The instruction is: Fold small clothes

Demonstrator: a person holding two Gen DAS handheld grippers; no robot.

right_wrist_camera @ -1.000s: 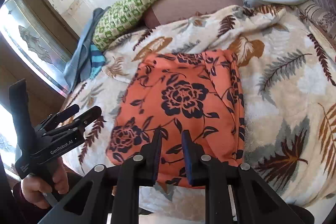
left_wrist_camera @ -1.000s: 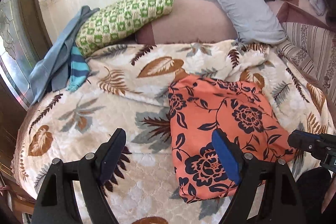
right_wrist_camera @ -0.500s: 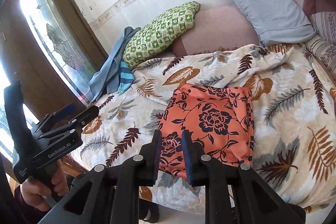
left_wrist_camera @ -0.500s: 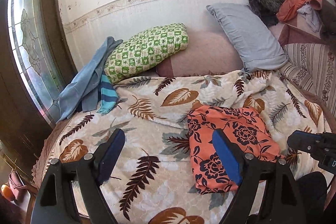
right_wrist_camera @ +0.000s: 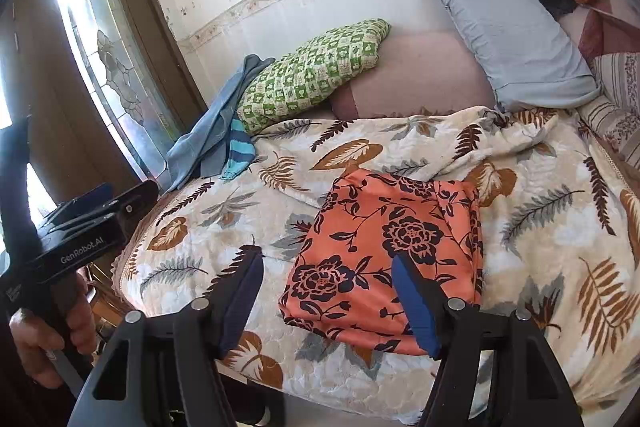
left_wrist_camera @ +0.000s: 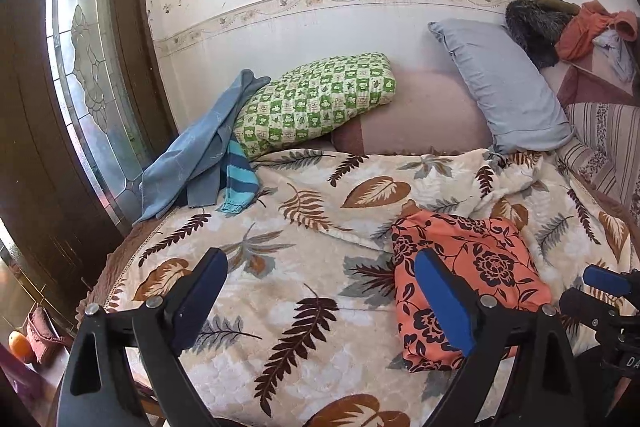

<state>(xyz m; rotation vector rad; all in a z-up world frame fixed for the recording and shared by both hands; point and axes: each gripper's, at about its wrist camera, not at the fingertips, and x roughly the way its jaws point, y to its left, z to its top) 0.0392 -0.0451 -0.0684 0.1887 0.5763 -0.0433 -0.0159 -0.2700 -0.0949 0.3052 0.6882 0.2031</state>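
With the orange flowered garment (right_wrist_camera: 392, 251) lying folded on the leaf-print bedspread (right_wrist_camera: 540, 227) near its front edge, both the left gripper (left_wrist_camera: 320, 295) and right gripper (right_wrist_camera: 332, 299) hang above it, jaws opening and empty, so the person would best leave the bundle undisturbed and reach for the blue clothes (left_wrist_camera: 200, 151) by the door.

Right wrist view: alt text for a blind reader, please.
A folded orange floral garment lies on a leaf-print bedspread, beyond the empty right gripper, whose jaws are opening. The left gripper sits at left in a hand; pillows line the wall.
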